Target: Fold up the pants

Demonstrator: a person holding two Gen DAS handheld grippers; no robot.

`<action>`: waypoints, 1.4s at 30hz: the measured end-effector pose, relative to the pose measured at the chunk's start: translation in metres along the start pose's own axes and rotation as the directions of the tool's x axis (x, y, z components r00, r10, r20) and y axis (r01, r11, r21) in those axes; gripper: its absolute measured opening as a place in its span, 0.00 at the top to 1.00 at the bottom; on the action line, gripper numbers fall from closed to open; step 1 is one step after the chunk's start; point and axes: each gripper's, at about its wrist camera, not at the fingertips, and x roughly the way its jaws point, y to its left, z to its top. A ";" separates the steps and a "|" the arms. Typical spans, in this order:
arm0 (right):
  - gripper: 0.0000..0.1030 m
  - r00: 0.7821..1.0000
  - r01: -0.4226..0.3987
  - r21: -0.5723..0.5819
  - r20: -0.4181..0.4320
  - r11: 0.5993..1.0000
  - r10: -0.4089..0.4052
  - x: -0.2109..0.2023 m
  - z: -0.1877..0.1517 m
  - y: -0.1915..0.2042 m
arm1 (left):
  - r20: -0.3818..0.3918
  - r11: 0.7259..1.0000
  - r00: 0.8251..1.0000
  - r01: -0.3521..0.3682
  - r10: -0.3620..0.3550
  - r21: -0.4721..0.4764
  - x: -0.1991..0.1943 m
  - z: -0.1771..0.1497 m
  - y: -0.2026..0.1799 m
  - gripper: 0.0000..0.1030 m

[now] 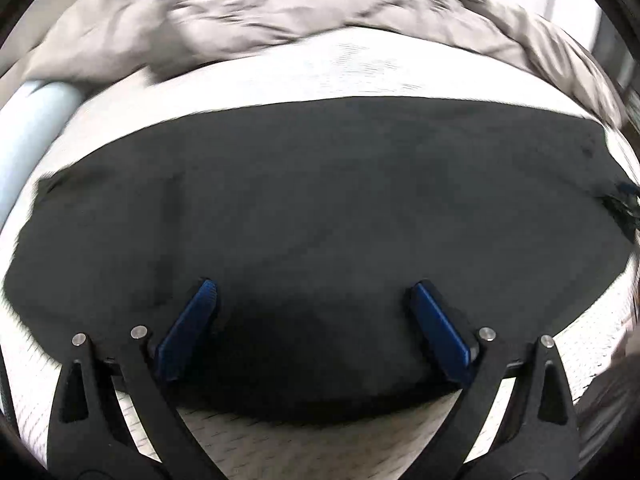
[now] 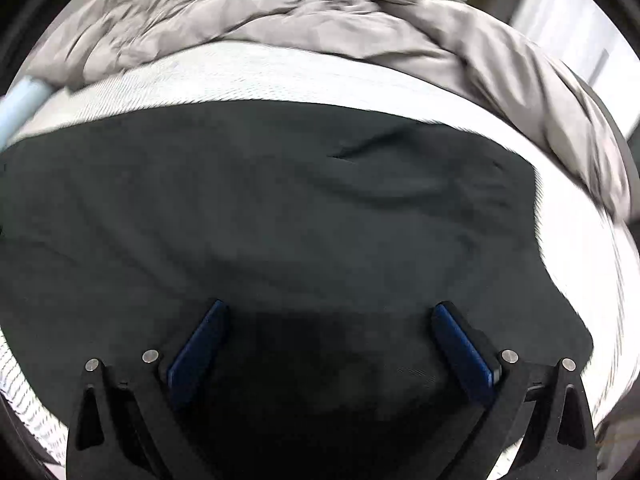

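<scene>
Left gripper (image 1: 312,292) and right gripper (image 2: 328,314) spread wide (empty), dark pants (image 1: 320,200) lying flat, long axis left-to-right

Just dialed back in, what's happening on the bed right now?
Dark pants lie spread on a white textured mattress, with a rumpled grey duvet behind. The left hand-held gripper and right hand-held gripper both hang open over the near part of the fabric, gripping nothing. No fold is underway.
</scene>
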 end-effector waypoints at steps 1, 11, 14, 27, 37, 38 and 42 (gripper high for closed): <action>0.01 1.000 0.022 0.011 0.004 1.000 -0.022 -0.008 -0.003 -0.001 | 0.013 1.000 1.000 0.003 -0.003 -0.020 -0.005 -0.003 0.006 0.07; 0.01 0.943 -0.311 -0.261 0.034 0.914 0.331 -0.040 0.019 0.173 | -0.022 0.959 0.964 0.268 -0.267 0.097 -0.003 0.001 -0.076 0.07; 0.01 0.962 -0.260 -0.346 -0.007 0.902 0.274 -0.028 0.008 0.182 | -0.019 0.959 0.982 0.186 -0.187 0.212 -0.004 -0.016 -0.082 0.07; 0.01 0.989 -0.113 -0.020 0.092 0.993 0.114 -0.044 0.004 0.023 | 0.086 0.985 0.981 0.175 -0.173 -0.008 -0.047 -0.018 0.033 0.05; 0.01 0.952 -0.305 -0.285 -0.048 0.909 0.304 0.005 0.063 0.172 | -0.093 0.981 0.979 0.188 -0.183 0.045 0.039 0.053 -0.030 0.07; 0.01 0.955 -0.296 -0.272 -0.068 0.916 0.289 0.011 0.062 0.173 | -0.080 0.980 0.979 0.193 -0.189 0.046 0.038 0.050 -0.023 0.07; 0.01 0.987 -0.156 -0.172 -0.056 0.973 0.149 0.019 0.065 0.112 | -0.029 0.989 0.991 0.134 -0.133 0.054 0.022 0.029 0.009 0.07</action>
